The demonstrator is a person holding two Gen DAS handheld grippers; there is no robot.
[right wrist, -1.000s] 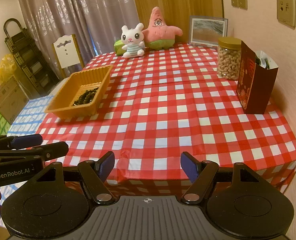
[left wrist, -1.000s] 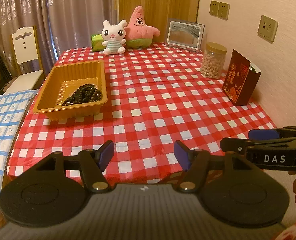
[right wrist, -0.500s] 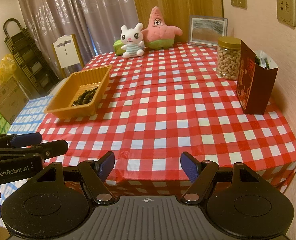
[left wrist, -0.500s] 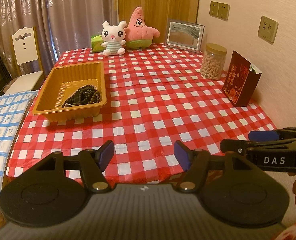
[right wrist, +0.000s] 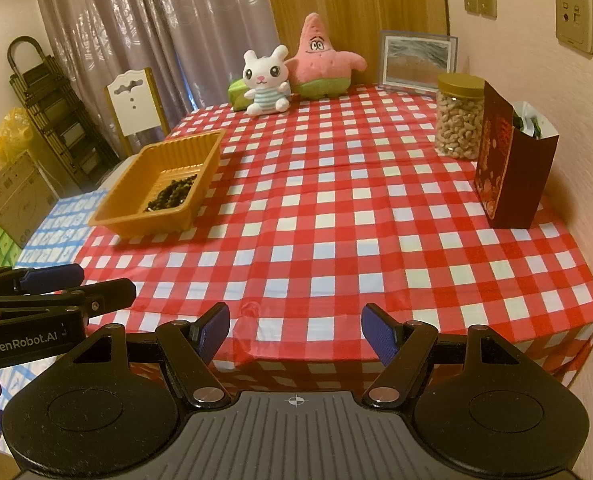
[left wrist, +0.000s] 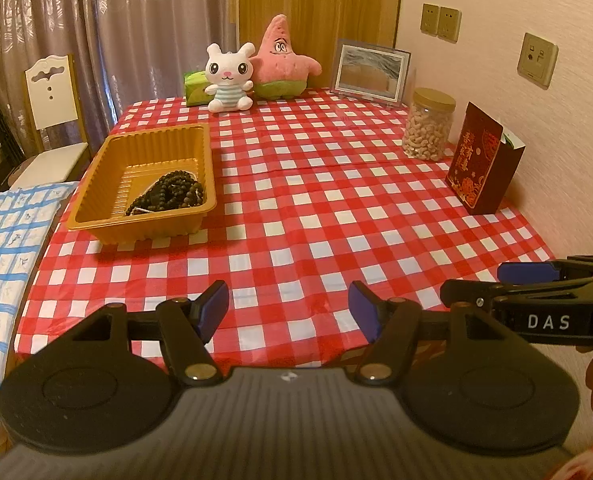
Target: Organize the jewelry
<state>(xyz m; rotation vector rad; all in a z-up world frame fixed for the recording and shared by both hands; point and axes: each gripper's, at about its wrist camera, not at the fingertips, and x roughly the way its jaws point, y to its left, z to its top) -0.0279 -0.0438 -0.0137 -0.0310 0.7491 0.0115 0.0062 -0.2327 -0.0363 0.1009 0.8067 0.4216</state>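
Observation:
An orange plastic tray (left wrist: 108, 172) (right wrist: 136, 184) stands on the left of the red-checked table. Dark beaded strands (left wrist: 172, 196) (right wrist: 172, 192) lie heaped in its near right corner. My left gripper (left wrist: 288, 308) is open and empty above the table's near edge, well short of the tray. My right gripper (right wrist: 296, 334) is open and empty at the near edge too, to the right of the left one. Each gripper shows from the side in the other's view, the right (left wrist: 528, 276) and the left (right wrist: 56, 280).
A dark red gift bag (left wrist: 482, 164) and a jar of nuts (left wrist: 428, 124) stand along the right wall. Two plush toys (left wrist: 252, 72), a green box and a picture frame (left wrist: 370, 74) line the far edge. A chair (left wrist: 52, 120) and a blue-checked surface are on the left.
Both views have crept slightly forward toward the table. Both grippers stay open and empty.

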